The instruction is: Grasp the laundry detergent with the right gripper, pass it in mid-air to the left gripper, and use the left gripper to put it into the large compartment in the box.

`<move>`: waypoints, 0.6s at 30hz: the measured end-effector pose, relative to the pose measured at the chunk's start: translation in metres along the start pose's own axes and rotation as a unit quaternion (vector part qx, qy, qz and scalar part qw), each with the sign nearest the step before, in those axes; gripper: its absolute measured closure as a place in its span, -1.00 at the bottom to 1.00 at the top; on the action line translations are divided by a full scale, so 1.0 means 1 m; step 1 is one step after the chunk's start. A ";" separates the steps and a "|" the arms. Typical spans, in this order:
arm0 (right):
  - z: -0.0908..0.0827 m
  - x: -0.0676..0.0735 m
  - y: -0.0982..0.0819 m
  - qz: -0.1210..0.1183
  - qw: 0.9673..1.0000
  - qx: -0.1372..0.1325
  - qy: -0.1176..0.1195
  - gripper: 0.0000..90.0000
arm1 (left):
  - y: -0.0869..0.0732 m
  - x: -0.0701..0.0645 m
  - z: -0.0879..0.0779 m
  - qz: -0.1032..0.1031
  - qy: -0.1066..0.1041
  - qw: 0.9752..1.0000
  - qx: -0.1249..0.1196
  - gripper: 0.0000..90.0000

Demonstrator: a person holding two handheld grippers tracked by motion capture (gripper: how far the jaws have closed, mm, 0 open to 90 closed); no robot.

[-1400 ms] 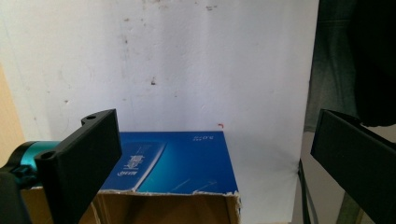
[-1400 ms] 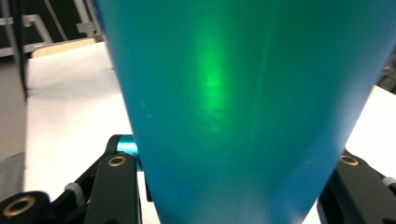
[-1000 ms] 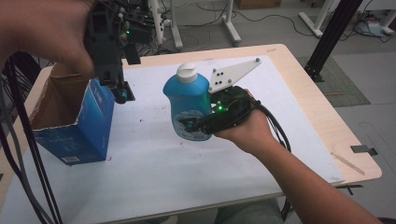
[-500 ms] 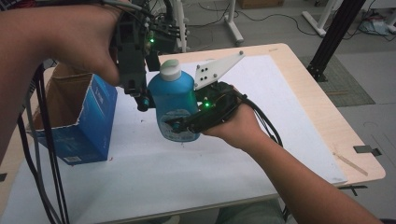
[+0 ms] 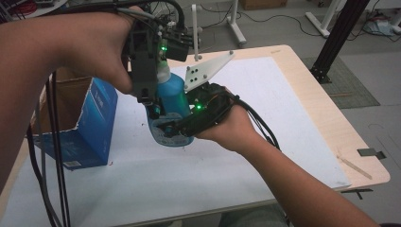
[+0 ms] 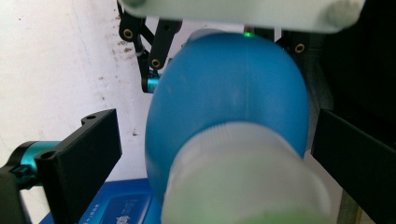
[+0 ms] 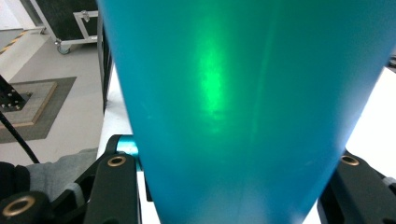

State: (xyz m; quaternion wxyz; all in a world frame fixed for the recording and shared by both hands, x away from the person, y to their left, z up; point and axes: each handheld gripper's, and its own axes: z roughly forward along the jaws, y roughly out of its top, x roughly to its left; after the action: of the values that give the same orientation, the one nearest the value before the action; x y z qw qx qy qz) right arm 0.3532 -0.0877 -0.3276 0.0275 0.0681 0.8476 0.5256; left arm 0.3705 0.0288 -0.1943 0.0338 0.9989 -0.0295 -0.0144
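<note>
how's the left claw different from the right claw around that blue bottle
The right claw is shut on the blue bottle's body, reaching in from the side low down. The left claw comes from above, over the white cap; its fingers stand open either side, not touching. The right claw bears a grey three-cornered plate; none can be made out on the left. Both are black with teal fittings and a green light.

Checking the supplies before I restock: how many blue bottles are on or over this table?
1. The bottle is held over the table's middle in the right gripper, beside the blue box. The box's inside is partly hidden, so more could lie there.
</note>
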 end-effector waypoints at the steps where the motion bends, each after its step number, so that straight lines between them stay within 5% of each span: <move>1: 0.000 0.000 0.000 -0.001 1.000 0.000 0.000 0.00 | 0.000 0.000 0.000 -0.004 -0.001 1.000 0.001 -0.92; 18: 0.000 -0.001 0.000 0.013 1.000 -0.014 0.016 0.00 | 0.002 0.001 0.000 -0.010 0.002 1.000 0.003 -0.57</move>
State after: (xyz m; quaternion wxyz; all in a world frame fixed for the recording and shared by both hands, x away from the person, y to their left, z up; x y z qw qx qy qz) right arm 0.3540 -0.0873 -0.3277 0.0080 0.0703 0.8396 0.5386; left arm 0.3710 0.0269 -0.1943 0.0305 0.9993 -0.0196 -0.0130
